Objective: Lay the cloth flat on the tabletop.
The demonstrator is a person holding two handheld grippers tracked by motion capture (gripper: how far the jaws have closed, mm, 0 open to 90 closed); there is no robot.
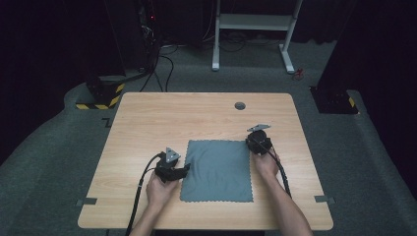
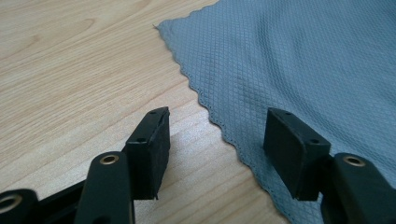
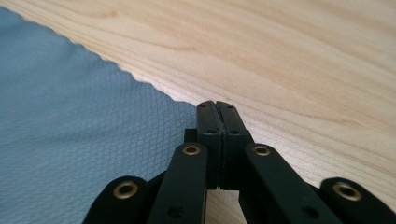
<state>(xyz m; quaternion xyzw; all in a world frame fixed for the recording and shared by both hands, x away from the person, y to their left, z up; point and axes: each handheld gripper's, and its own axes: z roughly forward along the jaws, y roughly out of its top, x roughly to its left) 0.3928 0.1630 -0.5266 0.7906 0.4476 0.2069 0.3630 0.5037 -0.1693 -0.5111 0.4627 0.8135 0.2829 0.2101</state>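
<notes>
Cloth (image 1: 218, 170): grey, flat on the wooden bench (image 1: 147, 118), near the front edge, a little right of middle
Left claw (image 2: 215, 140): at the cloth's left edge, jaws spread wide, one over bare wood, the other over the scalloped hem
Right claw (image 3: 216, 112): at the cloth's far right corner, jaws pressed together; whether fabric is pinched between them cannot be told
Hole (image 1: 240, 105): small round grommet in the bench, well beyond the cloth's far edge
</notes>
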